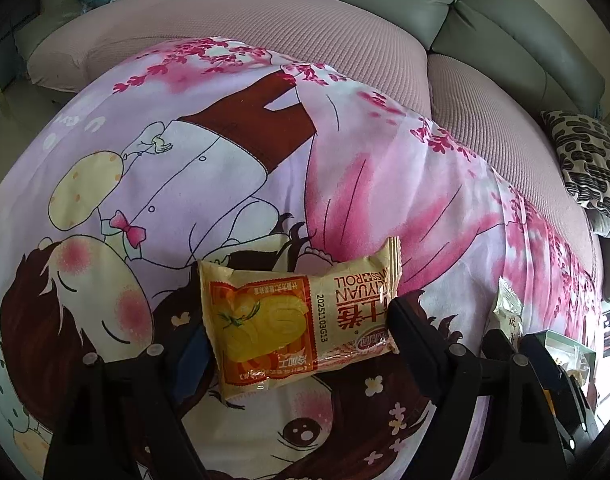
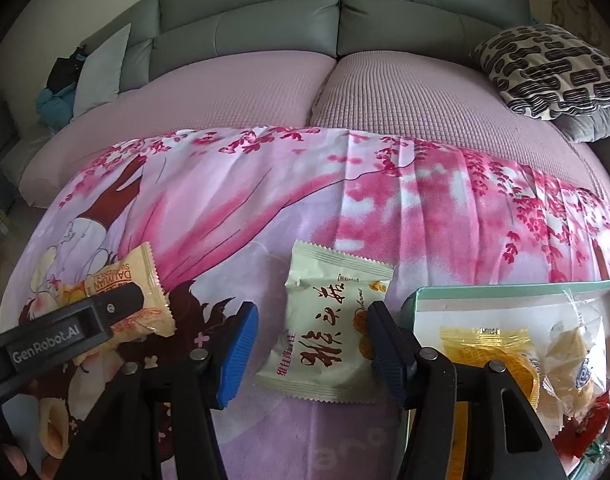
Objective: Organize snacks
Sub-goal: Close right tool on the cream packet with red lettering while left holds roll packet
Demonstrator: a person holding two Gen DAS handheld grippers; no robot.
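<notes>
My left gripper (image 1: 297, 340) straddles the yellow Swiss-roll packet (image 1: 297, 316) on the printed cloth (image 1: 233, 184), both pads against its ends. My right gripper (image 2: 311, 348) brackets the cream snack packet (image 2: 329, 332), right pad touching; left contact unclear. The teal box (image 2: 505, 292) sits at the cloth's right edge.

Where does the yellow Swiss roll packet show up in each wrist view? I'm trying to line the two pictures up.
Left wrist view: the Swiss roll packet lies low in the middle, between the fingers of the left hand-held gripper.
Right wrist view: the same packet sits at the left edge, partly behind the left hand-held gripper's black finger.
Shared landmark: the black-and-white patterned pillow, at the right in both.
</notes>
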